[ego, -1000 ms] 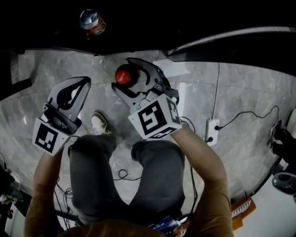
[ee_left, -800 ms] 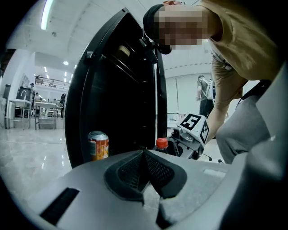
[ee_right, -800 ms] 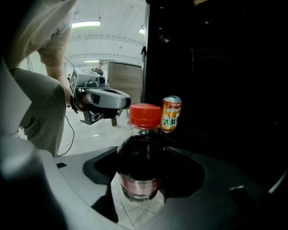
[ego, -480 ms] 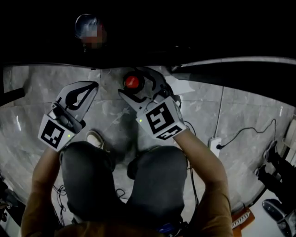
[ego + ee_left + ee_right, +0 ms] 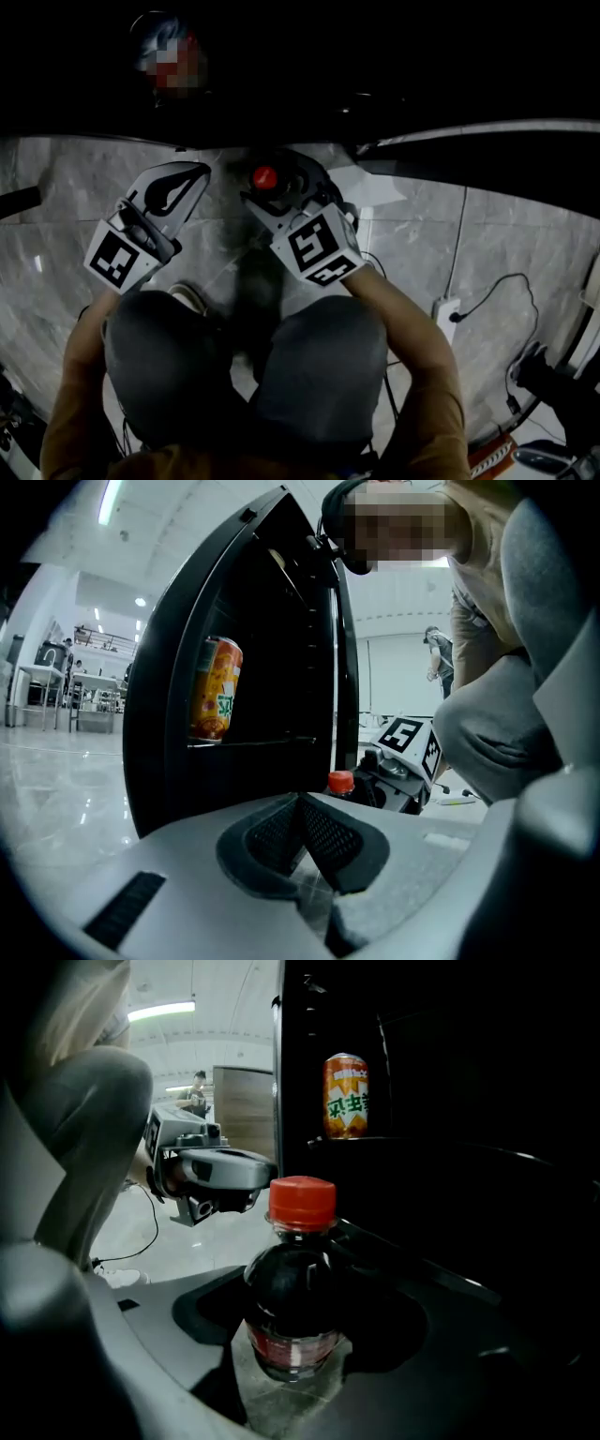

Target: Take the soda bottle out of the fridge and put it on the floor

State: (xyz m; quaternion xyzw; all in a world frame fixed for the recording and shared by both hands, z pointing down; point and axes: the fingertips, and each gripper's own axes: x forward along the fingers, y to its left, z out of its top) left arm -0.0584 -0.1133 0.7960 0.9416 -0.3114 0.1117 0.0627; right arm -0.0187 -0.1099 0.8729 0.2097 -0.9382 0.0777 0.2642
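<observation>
**Head view.** The right gripper (image 5: 277, 172) is clamped on the soda bottle (image 5: 264, 177). The bottle's red cap faces up, and it sits outside the fridge (image 5: 375, 84) over the marble floor (image 5: 56, 187). The left gripper (image 5: 192, 174) is just beside it on the person's left, apart from the bottle, with its jaws brought together. The person's knees (image 5: 319, 366) fill the lower centre. A power strip (image 5: 448, 310) lies on the floor to the right.

**Left gripper view.** The two pads (image 5: 323, 834) meet at the tips and nothing sits between them. Beyond them the black fridge (image 5: 169, 714) stands with its door open. An orange can (image 5: 216, 688) stands upright on a shelf inside. The bottle's red cap (image 5: 340, 782) shows at the base of the fridge front, beside the right gripper's marker cube (image 5: 410, 747).

**Right gripper view.** The jaws stand one on each side of the soda bottle (image 5: 292, 1307) and grip its dark body. The bottle is upright, with its red cap (image 5: 302, 1202) above the jaws. Floor surface shows directly below its base, but whether the base touches the floor cannot be determined. The orange can (image 5: 346, 1096) is on the fridge shelf behind, and the left gripper (image 5: 211, 1176) is to the left.
</observation>
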